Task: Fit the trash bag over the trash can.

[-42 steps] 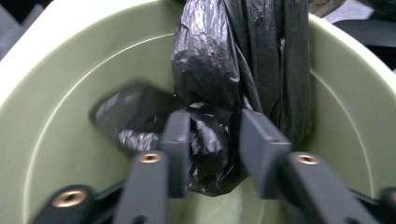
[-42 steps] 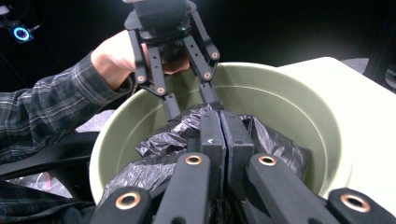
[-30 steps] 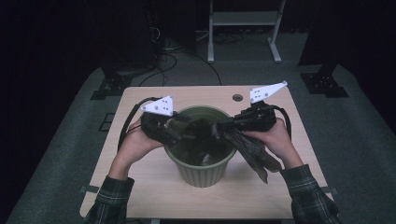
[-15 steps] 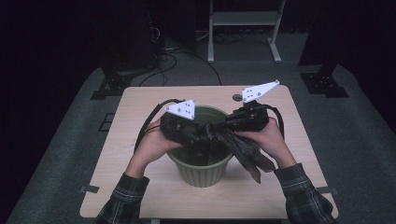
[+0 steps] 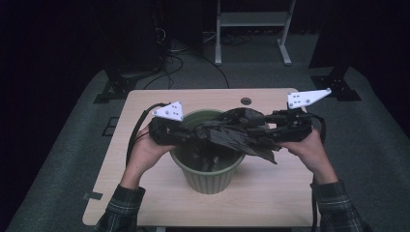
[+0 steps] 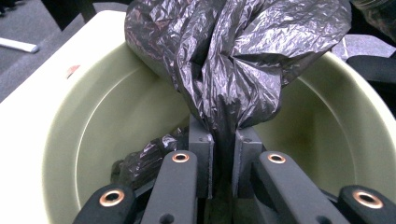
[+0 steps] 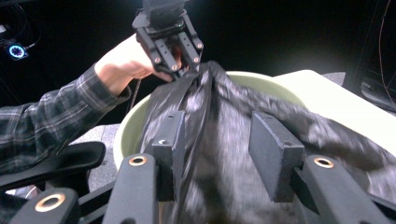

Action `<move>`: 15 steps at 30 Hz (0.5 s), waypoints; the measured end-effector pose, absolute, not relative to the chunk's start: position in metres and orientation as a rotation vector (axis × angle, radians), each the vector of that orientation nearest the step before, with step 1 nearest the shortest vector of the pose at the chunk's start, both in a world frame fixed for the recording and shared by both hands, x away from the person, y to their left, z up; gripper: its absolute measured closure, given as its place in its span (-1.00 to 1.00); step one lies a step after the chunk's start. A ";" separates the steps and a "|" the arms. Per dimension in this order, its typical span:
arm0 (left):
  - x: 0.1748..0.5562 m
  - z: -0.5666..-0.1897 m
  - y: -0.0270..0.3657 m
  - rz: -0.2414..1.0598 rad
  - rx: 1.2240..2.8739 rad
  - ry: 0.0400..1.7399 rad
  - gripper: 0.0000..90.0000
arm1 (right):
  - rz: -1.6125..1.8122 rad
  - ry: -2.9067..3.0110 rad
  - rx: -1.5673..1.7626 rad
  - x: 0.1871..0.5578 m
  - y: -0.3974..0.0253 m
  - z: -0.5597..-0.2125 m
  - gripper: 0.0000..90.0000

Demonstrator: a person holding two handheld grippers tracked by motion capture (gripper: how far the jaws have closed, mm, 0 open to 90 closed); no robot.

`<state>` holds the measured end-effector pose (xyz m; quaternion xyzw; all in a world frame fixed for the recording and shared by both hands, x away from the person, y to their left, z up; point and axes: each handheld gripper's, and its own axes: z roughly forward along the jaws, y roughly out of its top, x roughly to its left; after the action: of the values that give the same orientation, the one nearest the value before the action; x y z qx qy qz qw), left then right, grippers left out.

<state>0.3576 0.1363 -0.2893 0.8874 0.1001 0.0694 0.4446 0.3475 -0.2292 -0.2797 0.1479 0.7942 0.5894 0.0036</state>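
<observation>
dark rm, wood table [image 5: 145, 193] | L gripper [image 6: 223, 154] pinches blk bag [image 6: 233, 60] over grn bin [image 5: 208, 179]

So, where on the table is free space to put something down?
The table is bare along its near edge before the green bin, and at the far left corner. The middle is crowded: both grippers hold the black bag over the bin.

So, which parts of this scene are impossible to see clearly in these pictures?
- Bottom of the green bin: high view and left gripper view, covered by the black plastic bag.
- Right gripper: in its own view the bag is motion-blurred between the fingers, so the grip is unclear; in the high view the bag hides the fingers.
- Left gripper: its body is cut off by the bottom edge of its own view.
- Bag opening: folds hide it everywhere.
</observation>
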 end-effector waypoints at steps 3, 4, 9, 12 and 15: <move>0.357 -0.292 0.137 0.175 2.205 0.258 0.79 | 1.841 2.490 0.474 0.341 -0.239 -0.284 0.26; 0.357 -0.293 0.137 0.178 2.210 0.263 0.78 | 1.832 2.497 0.472 0.340 -0.240 -0.285 0.31; 0.354 -0.298 0.135 0.236 2.203 0.287 0.00 | 1.747 2.544 0.466 0.335 -0.243 -0.297 1.00; 0.350 -0.295 0.139 0.262 2.161 0.290 -0.36 | 1.743 2.552 0.484 0.338 -0.243 -0.300 1.00; 0.347 -0.287 0.145 0.268 2.127 0.277 -0.43 | 1.740 2.557 0.490 0.340 -0.243 -0.303 1.00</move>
<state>0.3468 0.1448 -0.2867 0.8682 0.1131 0.1094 0.4706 0.3399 -0.2434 -0.3027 0.1566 0.8165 0.5556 0.0051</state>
